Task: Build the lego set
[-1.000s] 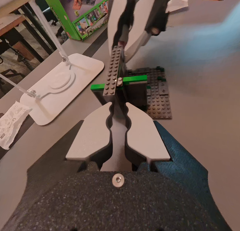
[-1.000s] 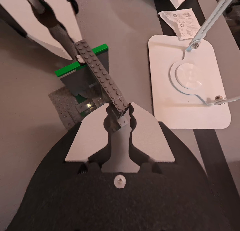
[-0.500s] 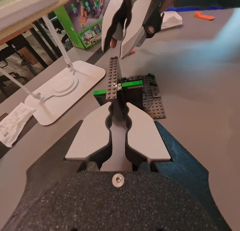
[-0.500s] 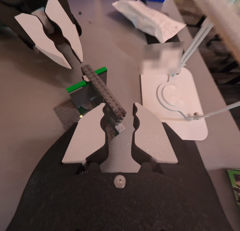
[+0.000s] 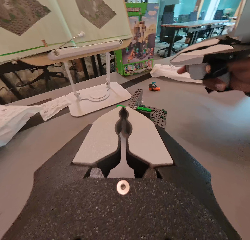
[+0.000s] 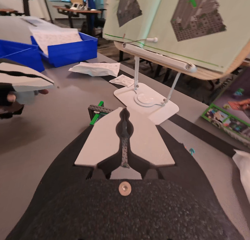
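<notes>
Left gripper [image 5: 123,109] and right gripper [image 6: 123,109] both closed tip to tip, empty, raised above grey table [image 5: 196,125]; grey-and-green studded lego build [image 5: 148,111] rests on table beyond fingertips, untouched

The right claw [image 6: 123,109] is closed, tips together, above the grey counter [image 6: 54,125]. A studded grey plate [image 6: 124,152] shows through the gap between its fingers. Just beyond the tips stands the lego build [image 6: 99,111]: a dark grey studded bar crossed by a green strip. The left claw [image 6: 51,83], also closed, hovers at the left edge. A white stand base [image 6: 147,102] supports the instruction booklet [image 6: 175,24]. Blue bins [image 6: 65,51] sit behind.
</notes>
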Motion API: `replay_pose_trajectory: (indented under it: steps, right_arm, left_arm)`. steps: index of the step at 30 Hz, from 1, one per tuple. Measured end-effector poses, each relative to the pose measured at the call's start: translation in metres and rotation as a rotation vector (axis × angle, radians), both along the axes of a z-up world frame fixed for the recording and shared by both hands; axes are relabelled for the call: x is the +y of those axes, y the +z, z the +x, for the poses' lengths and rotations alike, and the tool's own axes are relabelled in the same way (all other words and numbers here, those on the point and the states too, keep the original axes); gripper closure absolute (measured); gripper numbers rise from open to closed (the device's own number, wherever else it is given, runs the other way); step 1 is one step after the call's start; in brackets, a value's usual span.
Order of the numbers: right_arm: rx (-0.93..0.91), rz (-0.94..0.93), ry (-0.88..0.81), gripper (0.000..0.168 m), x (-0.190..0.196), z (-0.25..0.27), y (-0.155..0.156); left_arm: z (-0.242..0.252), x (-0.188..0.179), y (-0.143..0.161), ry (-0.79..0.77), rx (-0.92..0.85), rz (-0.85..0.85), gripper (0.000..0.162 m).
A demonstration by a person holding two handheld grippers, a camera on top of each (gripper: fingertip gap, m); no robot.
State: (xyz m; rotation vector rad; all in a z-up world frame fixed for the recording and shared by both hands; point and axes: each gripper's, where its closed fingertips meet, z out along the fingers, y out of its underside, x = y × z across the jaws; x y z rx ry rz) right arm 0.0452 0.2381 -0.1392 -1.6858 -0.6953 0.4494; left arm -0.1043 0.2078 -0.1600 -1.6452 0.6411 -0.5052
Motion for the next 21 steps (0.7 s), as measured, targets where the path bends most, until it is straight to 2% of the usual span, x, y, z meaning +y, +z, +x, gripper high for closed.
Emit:
replay_pose_trajectory:
  steps: [7, 16, 21]
  right_arm:
    - [0.075, -0.076, -0.190, 0.168, -0.032, 0.004, -0.004]
    - [0.097, -0.233, -0.276, 0.168, -0.069, -0.044, -0.059]
    - [0.023, -0.212, -0.321, 0.168, -0.074, -0.052, -0.077]
  left_arm:
    - [-0.017, -0.009, 0.001, 0.126, -0.032, 0.030, 0.162]
    - [-0.042, 0.002, -0.038, 0.227, -0.009, 0.009, 0.162]
    - [-0.056, 0.007, -0.048, 0.253, 0.027, 0.031, 0.162]
